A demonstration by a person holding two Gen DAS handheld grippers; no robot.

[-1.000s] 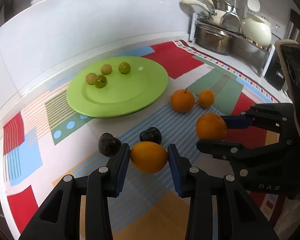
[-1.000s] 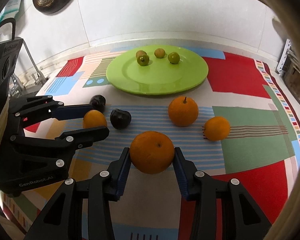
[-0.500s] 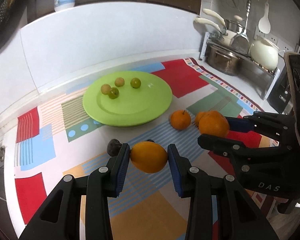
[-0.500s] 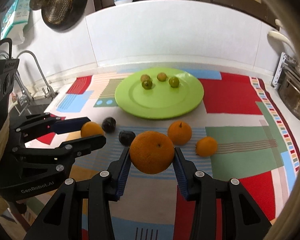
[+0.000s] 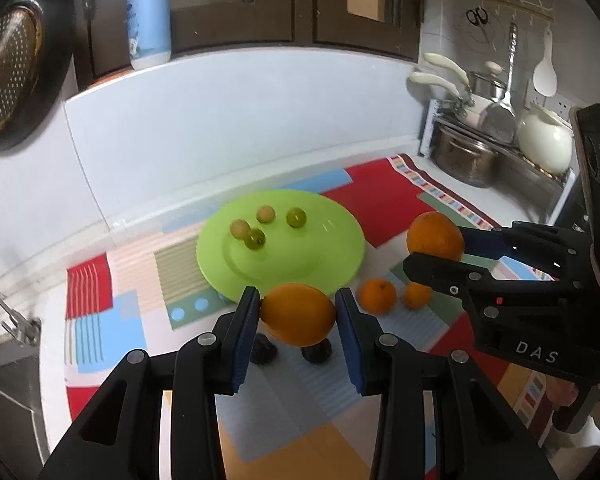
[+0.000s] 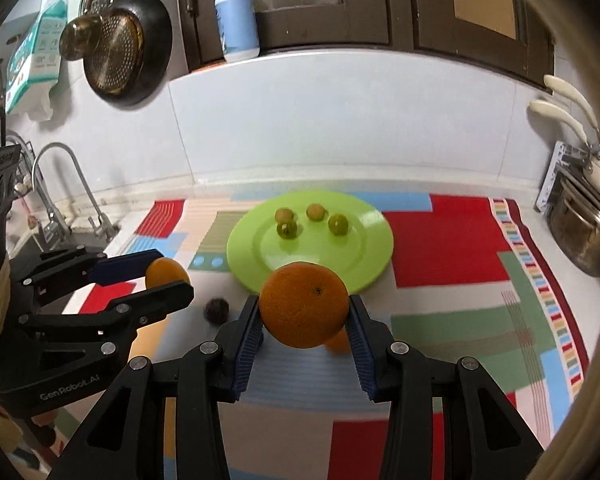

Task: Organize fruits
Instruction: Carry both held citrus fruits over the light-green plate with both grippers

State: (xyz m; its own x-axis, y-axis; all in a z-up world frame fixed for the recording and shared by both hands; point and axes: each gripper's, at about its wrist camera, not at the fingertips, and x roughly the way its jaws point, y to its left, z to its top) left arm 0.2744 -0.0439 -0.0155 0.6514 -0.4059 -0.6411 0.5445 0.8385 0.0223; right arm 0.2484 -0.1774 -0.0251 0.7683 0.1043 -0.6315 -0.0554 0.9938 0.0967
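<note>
Hiding behind held orange (image 6: 304, 310): smaller orange (image 6: 338, 342), mostly covered.

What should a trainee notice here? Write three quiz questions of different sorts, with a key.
1. True or false: the green plate holds four small green fruits.
2. What do the right tongs grip? A. an orange B. a dark fruit C. nothing
3. In the left wrist view, how many oranges lie unheld on the mat?

Key: 1 true; 2 A; 3 two.
</note>
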